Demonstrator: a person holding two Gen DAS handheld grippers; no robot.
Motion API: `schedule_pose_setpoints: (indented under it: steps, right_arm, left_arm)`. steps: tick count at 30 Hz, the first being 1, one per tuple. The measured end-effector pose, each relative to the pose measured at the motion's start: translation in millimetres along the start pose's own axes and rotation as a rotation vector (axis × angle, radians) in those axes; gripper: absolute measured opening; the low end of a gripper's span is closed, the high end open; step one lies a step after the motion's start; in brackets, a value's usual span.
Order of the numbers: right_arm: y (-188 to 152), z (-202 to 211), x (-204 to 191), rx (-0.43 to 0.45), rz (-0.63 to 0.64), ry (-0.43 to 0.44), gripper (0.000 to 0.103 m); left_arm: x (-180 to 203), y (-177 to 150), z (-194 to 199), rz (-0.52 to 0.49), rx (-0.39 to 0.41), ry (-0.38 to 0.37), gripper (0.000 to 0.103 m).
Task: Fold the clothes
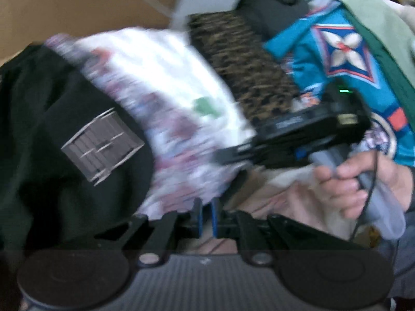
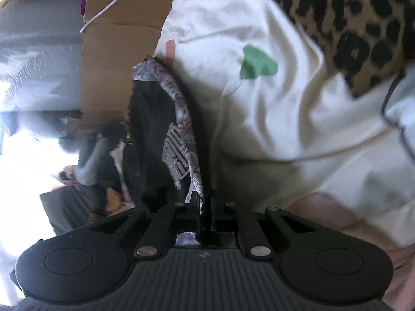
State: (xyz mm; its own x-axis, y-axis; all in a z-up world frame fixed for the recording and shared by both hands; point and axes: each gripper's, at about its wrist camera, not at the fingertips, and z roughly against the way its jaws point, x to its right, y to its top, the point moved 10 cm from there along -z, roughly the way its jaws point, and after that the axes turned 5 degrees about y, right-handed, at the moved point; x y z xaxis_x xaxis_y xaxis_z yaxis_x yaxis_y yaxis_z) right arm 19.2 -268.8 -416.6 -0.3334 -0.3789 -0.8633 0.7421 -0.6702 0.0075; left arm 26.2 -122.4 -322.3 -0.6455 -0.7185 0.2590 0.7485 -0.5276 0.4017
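Observation:
A white garment (image 1: 166, 77) with a green mark and a purple patterned edge hangs between both grippers. In the left wrist view, my left gripper (image 1: 206, 215) is shut, and the garment's patterned lower edge reaches down into its blue pads. My right gripper (image 1: 224, 155), held by a hand (image 1: 363, 181), meets the same garment from the right. In the right wrist view, my right gripper (image 2: 206, 203) is shut on the patterned edge (image 2: 193, 165) of the white garment (image 2: 272, 108). A black garment (image 1: 52, 119) with a grey printed patch lies just behind to the left.
Leopard-print fabric (image 1: 249, 72) lies behind the white garment, with a teal printed garment (image 1: 324, 51) and a pale green cloth (image 1: 376, 20) at the right. A cardboard box (image 1: 77, 5) stands at the back. Pink bedding (image 1: 280, 202) lies below. The black garment (image 2: 153, 129) hangs left of the patterned edge.

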Motion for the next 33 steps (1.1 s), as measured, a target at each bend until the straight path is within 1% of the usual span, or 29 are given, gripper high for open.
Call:
schedule_pose_setpoints:
  steps: [5,9,11,12,14,15,16,19,21,24,25,27,28,30,31,32,33]
  right_arm:
    - [8.1,2.4,1.2,-0.012,0.109,-0.095,0.005]
    - [12.2,4.1,4.3,-0.023,0.168,-0.161,0.005]
    - [14.4,6.0,8.0,-0.024,0.183,-0.188,0.005]
    - [15.8,6.9,9.7,-0.023,0.19,-0.201,0.005]
    - [18.3,9.2,13.2,-0.023,0.201,-0.227,0.005]
    - [19.5,10.4,14.9,-0.024,0.207,-0.239,0.005]
    - [19.8,10.3,16.5,-0.025,0.212,-0.249,0.005]
    - [17.0,7.4,21.0,-0.041,0.221,-0.266,0.005]
    - [12.4,4.7,24.2,-0.06,0.226,-0.277,0.009]
    - [8.4,2.4,27.0,-0.072,0.239,-0.294,0.01]
    - [7.5,1.1,27.3,-0.076,0.242,-0.296,0.01]
    - [5.4,-1.7,27.4,-0.081,0.229,-0.284,0.01]
    - [4.0,-3.0,27.9,-0.088,0.227,-0.283,0.01]
    - [1.6,-5.2,28.3,-0.101,0.233,-0.284,0.01]
    - [1.9,-6.3,27.7,-0.104,0.241,-0.289,0.007]
    - [3.2,-5.3,26.3,-0.099,0.249,-0.294,0.006]
    - [4.8,-3.7,24.7,-0.092,0.258,-0.3,0.005]
  left_arm:
    - [-70.2,-26.5,22.3,0.104,-0.054,0.149,0.01]
    - [-104.9,-47.4,37.9,0.171,-0.073,0.23,0.012]
    - [-116.6,-59.7,41.6,0.201,-0.083,0.253,0.02]
    - [-119.6,-66.5,40.8,0.211,-0.091,0.252,0.023]
    - [-123.6,-80.3,37.6,0.228,-0.106,0.241,0.035]
    - [-125.7,-87.2,36.0,0.237,-0.114,0.235,0.037]
    - [-127.7,-94.1,34.4,0.246,-0.122,0.23,0.042]
    - [-132.8,-110.0,21.7,0.275,-0.133,0.191,0.054]
    - [-136.6,-120.9,12.4,0.318,-0.146,0.166,0.054]
    - [-144.6,-127.9,8.2,0.398,-0.137,0.119,0.055]
    - [-146.9,-127.7,9.1,0.425,-0.14,0.097,0.058]
    - [-152.3,-127.4,10.4,0.488,-0.141,0.043,0.06]
    - [-156.1,-128.2,10.4,0.518,-0.137,0.027,0.058]
    - [-159.7,-131.0,9.9,0.566,-0.131,0.015,0.046]
    - [-161.2,-132.6,9.5,0.578,-0.133,0.006,0.034]
    - [-159.7,-133.8,9.7,0.585,-0.142,-0.019,0.013]
    - [-157.4,-135.0,10.3,0.591,-0.152,-0.051,0.002]
